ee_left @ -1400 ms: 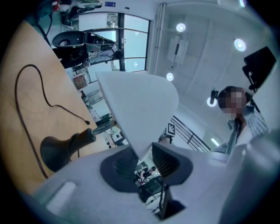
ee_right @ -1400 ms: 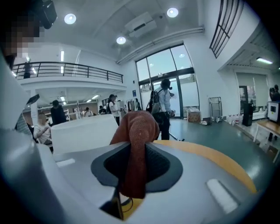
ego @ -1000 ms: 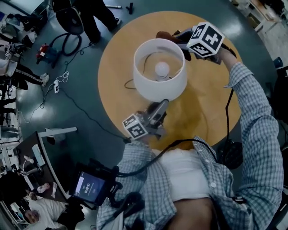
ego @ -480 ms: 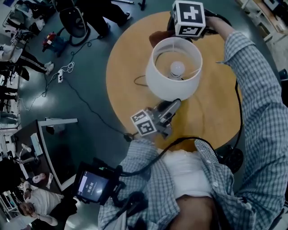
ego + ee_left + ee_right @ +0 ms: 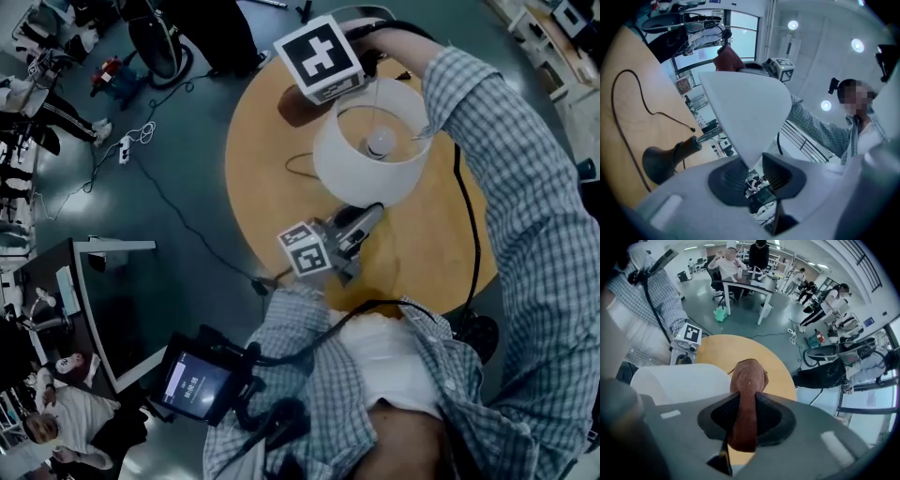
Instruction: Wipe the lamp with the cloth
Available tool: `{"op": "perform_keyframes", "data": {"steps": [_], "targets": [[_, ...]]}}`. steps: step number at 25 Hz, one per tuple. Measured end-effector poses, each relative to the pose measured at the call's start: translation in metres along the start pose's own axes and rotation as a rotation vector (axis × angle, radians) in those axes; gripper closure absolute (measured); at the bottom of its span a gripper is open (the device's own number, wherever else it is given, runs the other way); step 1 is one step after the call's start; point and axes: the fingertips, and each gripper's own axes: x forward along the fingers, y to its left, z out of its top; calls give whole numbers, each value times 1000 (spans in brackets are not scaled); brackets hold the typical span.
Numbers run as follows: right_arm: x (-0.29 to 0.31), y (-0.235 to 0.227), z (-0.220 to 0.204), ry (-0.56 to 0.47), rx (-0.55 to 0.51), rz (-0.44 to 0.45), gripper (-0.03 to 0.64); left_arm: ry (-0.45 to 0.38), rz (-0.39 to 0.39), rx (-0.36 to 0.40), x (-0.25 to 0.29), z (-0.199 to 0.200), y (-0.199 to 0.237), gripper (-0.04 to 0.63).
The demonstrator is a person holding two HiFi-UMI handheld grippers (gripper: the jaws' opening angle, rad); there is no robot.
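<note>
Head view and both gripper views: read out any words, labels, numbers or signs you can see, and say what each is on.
Nothing here is readable.
Device screen at the person's waist: light lines of text, too small to read.
Upper marker cube and lower marker cube: black-and-white square patterns only, no letters.
Blue wall sign in the right gripper view: too small to read.
</note>
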Motion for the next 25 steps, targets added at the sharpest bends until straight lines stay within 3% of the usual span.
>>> {"op": "perform_keyframes", "data": {"steps": [8, 15, 19, 25], "targets": [[-24, 44, 74, -58, -205, -7, 526, -1, 12, -6, 3, 2, 2, 503], [-43, 98, 111, -102, -375, -103, 526, 17, 16, -3, 3, 0, 3, 503], [-47, 134, 113, -96, -460, -209, 526, 10, 8, -11, 0, 2, 4, 503], [-59, 171, 90, -104, -479, -448, 526, 13, 5, -17, -3, 0, 7, 503]]}}
